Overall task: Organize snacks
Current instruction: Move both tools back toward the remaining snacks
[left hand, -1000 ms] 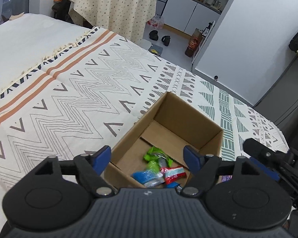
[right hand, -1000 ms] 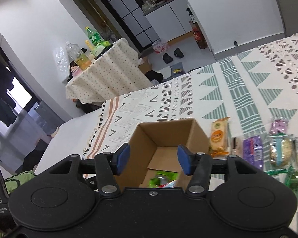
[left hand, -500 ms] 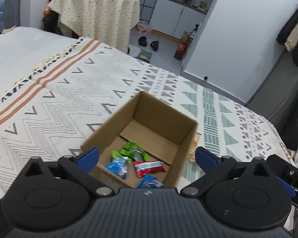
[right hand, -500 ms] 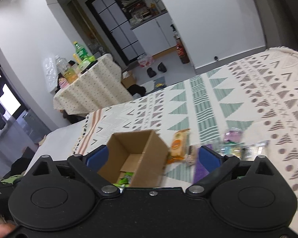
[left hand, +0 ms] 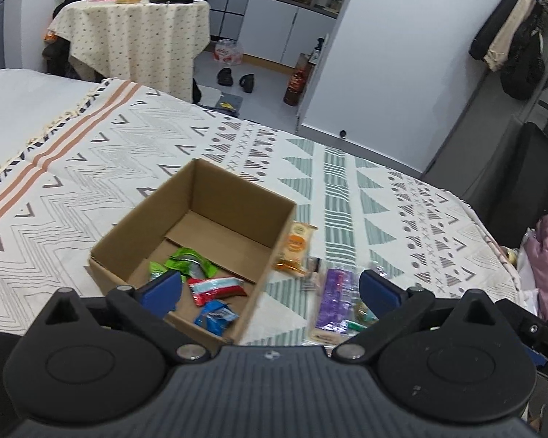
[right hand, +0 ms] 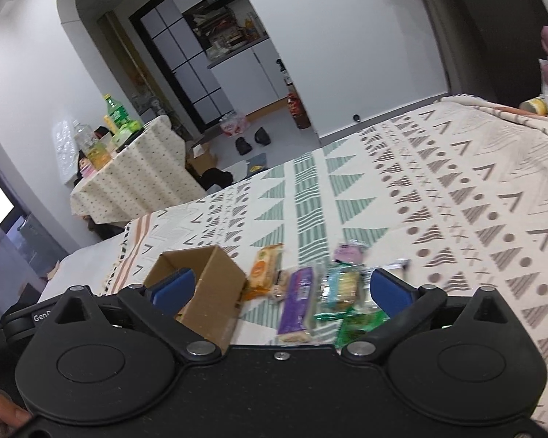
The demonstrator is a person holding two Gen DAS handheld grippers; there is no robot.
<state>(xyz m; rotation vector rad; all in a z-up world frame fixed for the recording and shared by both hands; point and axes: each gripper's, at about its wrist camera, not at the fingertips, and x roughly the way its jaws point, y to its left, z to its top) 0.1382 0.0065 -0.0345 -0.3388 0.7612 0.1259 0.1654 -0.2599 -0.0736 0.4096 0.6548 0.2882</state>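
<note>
Inside one box (left hand: pixel 215 197), four snacks (left hand: pixel 215 288) (mixed colours)

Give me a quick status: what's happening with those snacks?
Both hand-held grippers open, empty. Cardboard box holds four packets; orange packet and purple packet wait outside. Nothing blocking.

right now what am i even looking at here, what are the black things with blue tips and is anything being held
These are two hand-held grippers, one in each of a person's hands, each with a camera looking forward along its two blue-tipped fingers. One picture is from the left gripper, the other from the right gripper. Both have their jaws wide open and hold nothing. Below is a bed with a patterned blanket. On it stands an open cardboard box with a few snack packets inside. More snacks lie on the blanket beside the box, among them an orange packet and a purple packet.
</note>
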